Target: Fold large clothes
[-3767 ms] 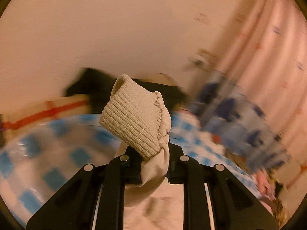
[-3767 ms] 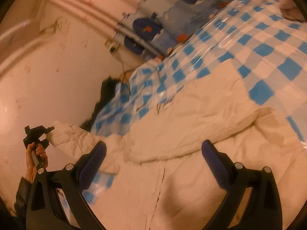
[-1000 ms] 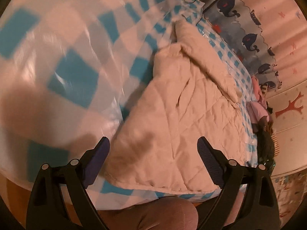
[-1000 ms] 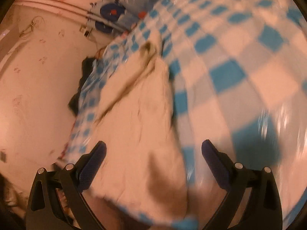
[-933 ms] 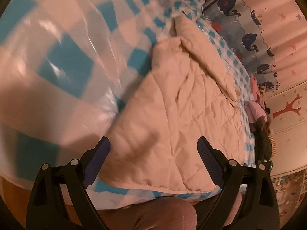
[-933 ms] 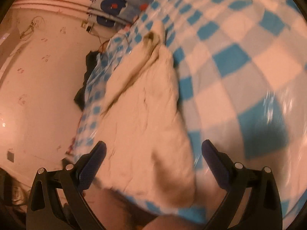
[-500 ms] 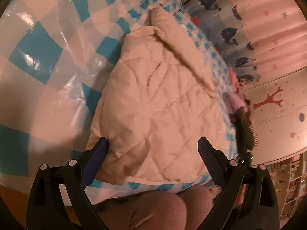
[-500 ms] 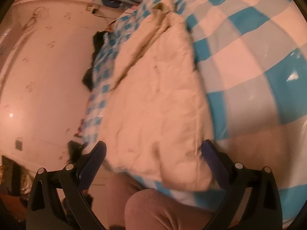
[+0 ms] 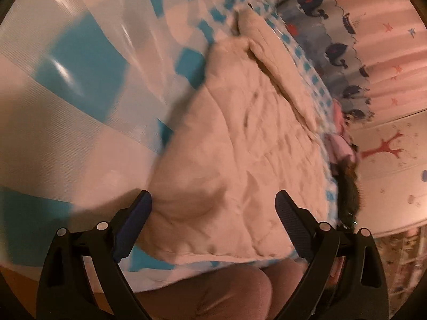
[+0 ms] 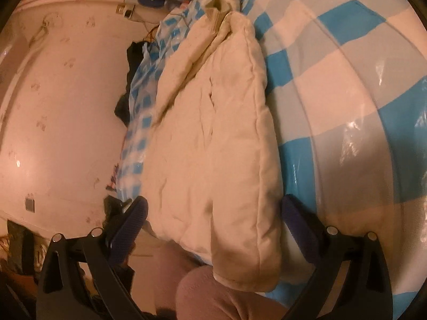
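**Cream quilted coat lies folded on the checked cover, both tools spread above it**

The blue-and-white checked plastic cover (image 9: 80, 85) fills most of both views, glossy and wrinkled, spread over a broad surface whose kind cannot be told. On it lies the cream quilted coat (image 9: 234, 154), folded lengthwise into a long, narrow shape that runs away from the cameras. Its near hem sits close to the cover's near edge, just above the person's knee (image 10: 213, 293), clad in dusty pink fabric. In the right wrist view the coat's right side forms a thick, puffy folded edge, and a ribbed collar or cuff (image 10: 216, 6) shows at the far end.

Beyond the cover hangs a whale-print cloth (image 9: 336, 50) beneath a pink curtain with stars (image 9: 387, 40). A small heap of pink and dark items (image 9: 344, 157) lies at the cover's right edge in the left wrist view.

The left tool (image 9: 213, 213) hovers over the coat's near left corner, fingers wide apart and holding nothing. The right tool (image 10: 213, 213) hangs over the near right corner, likewise spread wide and empty, its right finger (image 10: 296, 226) just beside the puffy edge.
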### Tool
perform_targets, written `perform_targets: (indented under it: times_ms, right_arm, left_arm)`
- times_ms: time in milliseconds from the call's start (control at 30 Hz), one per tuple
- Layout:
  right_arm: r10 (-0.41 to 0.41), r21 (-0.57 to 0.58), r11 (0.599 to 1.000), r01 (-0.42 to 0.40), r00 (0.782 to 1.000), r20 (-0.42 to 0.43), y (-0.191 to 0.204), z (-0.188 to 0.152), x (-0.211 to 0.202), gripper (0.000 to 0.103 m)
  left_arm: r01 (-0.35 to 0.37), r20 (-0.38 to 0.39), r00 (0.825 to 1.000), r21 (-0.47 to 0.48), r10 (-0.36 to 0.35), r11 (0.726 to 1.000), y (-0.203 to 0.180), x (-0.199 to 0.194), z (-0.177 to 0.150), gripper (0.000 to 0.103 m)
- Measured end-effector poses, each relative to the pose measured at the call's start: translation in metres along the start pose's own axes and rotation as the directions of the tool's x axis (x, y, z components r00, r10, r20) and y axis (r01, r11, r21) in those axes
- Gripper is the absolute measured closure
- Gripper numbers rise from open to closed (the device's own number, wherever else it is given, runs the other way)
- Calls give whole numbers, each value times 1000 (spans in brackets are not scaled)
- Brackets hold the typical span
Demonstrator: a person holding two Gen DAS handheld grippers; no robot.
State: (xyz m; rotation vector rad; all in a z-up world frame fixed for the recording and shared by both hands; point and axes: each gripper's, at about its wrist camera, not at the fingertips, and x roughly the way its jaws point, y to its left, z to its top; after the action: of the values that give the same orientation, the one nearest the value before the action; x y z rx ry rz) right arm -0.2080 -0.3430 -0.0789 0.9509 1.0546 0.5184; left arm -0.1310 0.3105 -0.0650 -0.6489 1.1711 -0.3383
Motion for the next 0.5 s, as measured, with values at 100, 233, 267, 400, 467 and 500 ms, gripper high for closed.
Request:
perform_targets:
  times_ms: [100,233,267,400,467,500]
  right_arm:
    - [56,-14,998,-57,997,-59,3,-6,8,7]
    - [85,-17,996,-87,991,-103,4,-8,16,7]
    - [103,-3,995,-104,990,-97,2,-6,12,7]
    - [64,-4,998,-65,993,-97,-3,-7,8,7]
    - [107,-15,994,-110,985,-135,4,-11,12,7]
    - [139,-26,989,-145,980,-145,8,-13,12,7]
  left_arm:
    - [-33,-24,999,3,33,999,6,3,2,13]
    - [39,-124,992,35,-34,999,-4,23,-4,13]
    - [105,-137,986,43,-99,994,-8,23,-6,13]
    - [-29,-149,988,116,47,993,-15,31,-7,13]
    - [38,-154,988,63,-28,997,-8,30,-5,13]
    - [87,-151,985,45,-80,995,-7,27,-5,13]
